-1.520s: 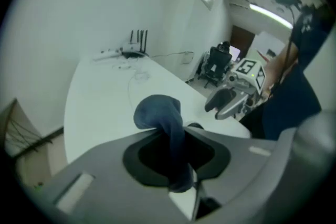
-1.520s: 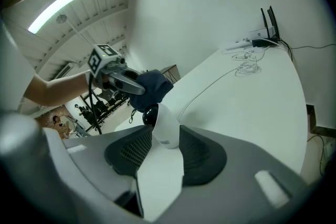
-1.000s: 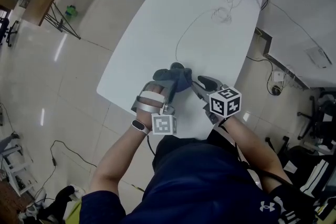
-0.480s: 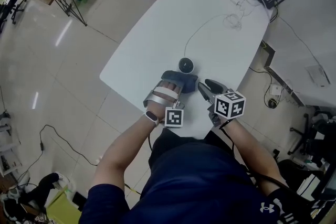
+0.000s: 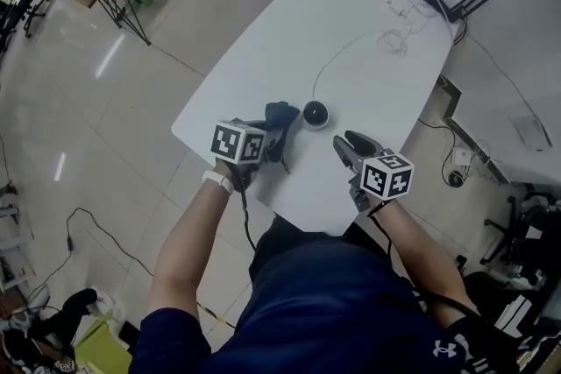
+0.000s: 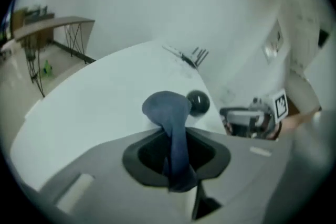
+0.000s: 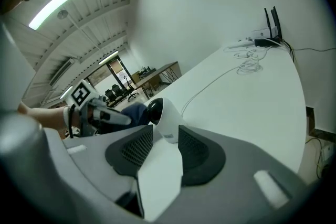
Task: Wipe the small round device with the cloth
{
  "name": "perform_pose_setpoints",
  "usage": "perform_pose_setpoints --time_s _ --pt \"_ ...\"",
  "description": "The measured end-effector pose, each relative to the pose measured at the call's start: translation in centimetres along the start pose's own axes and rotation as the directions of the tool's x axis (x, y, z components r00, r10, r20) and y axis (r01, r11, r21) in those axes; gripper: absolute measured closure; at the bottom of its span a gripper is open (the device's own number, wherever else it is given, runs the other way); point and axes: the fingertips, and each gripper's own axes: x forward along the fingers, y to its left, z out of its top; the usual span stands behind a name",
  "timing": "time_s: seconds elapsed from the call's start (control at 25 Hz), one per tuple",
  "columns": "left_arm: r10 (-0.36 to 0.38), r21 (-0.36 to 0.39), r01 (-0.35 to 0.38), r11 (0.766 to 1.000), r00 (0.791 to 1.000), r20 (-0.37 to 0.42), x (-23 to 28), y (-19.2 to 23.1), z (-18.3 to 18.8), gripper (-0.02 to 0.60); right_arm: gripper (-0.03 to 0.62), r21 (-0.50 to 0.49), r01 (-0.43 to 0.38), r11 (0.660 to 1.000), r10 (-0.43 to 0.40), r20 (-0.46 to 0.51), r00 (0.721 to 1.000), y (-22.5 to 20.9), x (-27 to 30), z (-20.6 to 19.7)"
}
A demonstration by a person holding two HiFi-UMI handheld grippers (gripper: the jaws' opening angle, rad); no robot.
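- Pinches the cloth (image 6: pixel 167 110) between the nearly closed fingers of the left gripper (image 6: pixel 176 144). Grips only a narrow fold, so a rounded wad juts past the tips, likely to serve as the wiping pad.
- Holds the right gripper (image 7: pixel 165 131) with fingers part-way apart and nothing pressed between them. Lines it up on the small round device (image 7: pixel 159 108) just ahead of the tips, probably ready to steady it.
- Leaves the device on the near end of the bench (image 5: pixel 368 92), between the two grippers. Brings the wad right up to it on the left; hard to tell whether touching or just beside.
- Stands on its white base, with the dark rounded face turned up and toward the left gripper, so open to the cloth.
- Runs its long axis from base to dark face, leaning off upright; stubby, so only slightly longer than wide.
- Trails a thin cable (image 7: pixel 207 91) toward the far end of the bench, clear of both grippers.
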Motion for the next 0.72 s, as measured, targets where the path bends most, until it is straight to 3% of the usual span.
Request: perform_pose_setpoints --time_s 0.04,0.12,0.24,0.32,0.4,0.52,0.56,0.6,0.64,0.72 --pt "-0.013 -0.022 0.014 1.0 0.999 0.037 0.1 0.6 1.6 0.505 0.437 0.007 -0.003 1.0 0.003 0.003 1.0 0.3 -0.1 0.0" --pt "0.012 0.051 -0.015 0.999 0.999 0.052 0.9 1.8 4.3 0.505 0.437 0.023 -0.002 1.0 0.002 0.007 1.0 0.6 -0.6 -0.3" --pt "0.007 0.21 0.001 0.978 0.999 -0.036 3.4 1.8 6.5 0.505 0.437 0.053 0.015 0.998 -0.016 0.012 1.0 0.1 -1.5 -0.9" --pt "0.005 0.32 0.037 0.947 0.992 -0.129 4.8 1.1 6.7 0.505 0.437 0.072 0.033 0.997 -0.034 0.016 0.999 -0.4 -2.2 -1.2" --pt "0.081 0.481 0.038 0.876 0.971 -0.225 5.7 1.3 6.0 0.505 0.441 0.09 0.048 0.995 -0.05 0.021 0.999 -1.0 -2.9 -1.6" --pt "0.271 0.714 0.035 0.699 0.911 -0.31 6.0 2.4 3.3 0.505 0.444 0.119 0.057 0.991 -0.061 0.028 0.998 -1.7 -3.2 -2.1" --pt "0.314 0.751 0.04 0.659 0.893 -0.323 5.9 2.5 2.3 0.505 0.445 0.127 0.056 0.99 -0.061 0.028 0.998 -1.8 -3.1 -2.2" --pt "0.341 0.763 0.039 0.645 0.879 -0.334 5.8 2.3 1.3 0.506 0.445 0.134 0.054 0.99 -0.058 0.029 0.998 -2.0 -3.0 -2.3" --pt "0.352 0.753 0.032 0.657 0.87 -0.344 5.7 2.0 0.4 0.506 0.446 0.138 0.049 0.989 -0.054 0.03 0.998 -2.0 -2.9 -2.3" --pt "0.33 0.676 0.009 0.736 0.868 -0.371 5.3 1.0 -1.3 0.508 0.447 0.143 0.036 0.989 -0.041 0.03 0.999 -1.9 -2.6 -2.3"
